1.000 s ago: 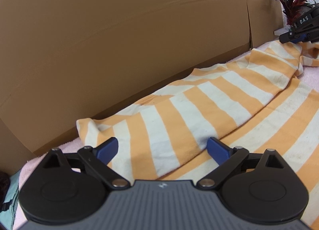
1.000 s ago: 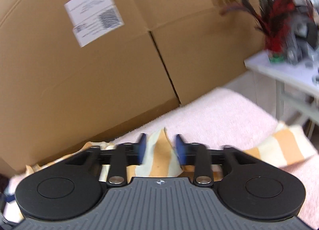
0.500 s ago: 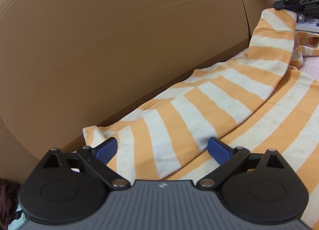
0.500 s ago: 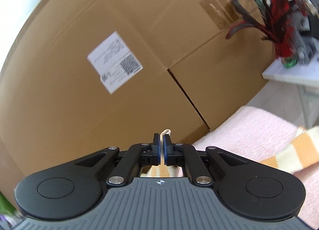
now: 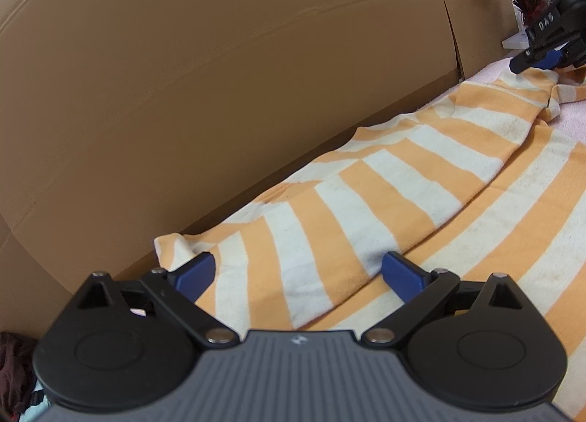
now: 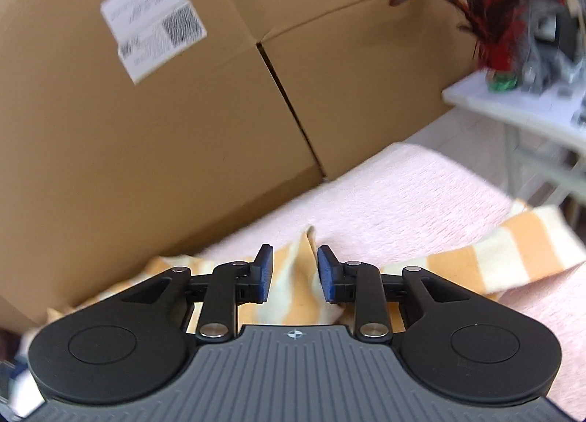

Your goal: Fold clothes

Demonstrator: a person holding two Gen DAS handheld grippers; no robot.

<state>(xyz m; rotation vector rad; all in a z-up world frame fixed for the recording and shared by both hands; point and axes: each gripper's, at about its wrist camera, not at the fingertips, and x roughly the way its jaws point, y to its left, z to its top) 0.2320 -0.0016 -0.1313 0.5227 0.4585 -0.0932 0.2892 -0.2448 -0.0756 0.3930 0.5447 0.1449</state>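
- Right hand-held gripper (image 6: 295,272): jaws just opened, releasing the striped garment (image 5: 366,209)'s corner, which stands loosely between them.
- Left hand-held gripper (image 5: 296,273): spread wide, gripping nothing, over the garment's lower-centre fold.
- The garment lies on the pink blanket (image 6: 403,195), likely ready for regrasping.

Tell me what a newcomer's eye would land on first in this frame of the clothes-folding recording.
The orange-and-white striped garment dominates, spread along the foot of the tall cardboard boxes on a pink towel-like surface. The left gripper stands wide open over its near end, while the right gripper has just been opening, a fabric peak standing between its pads. A red-leaved plant sits on a white table at the far right.
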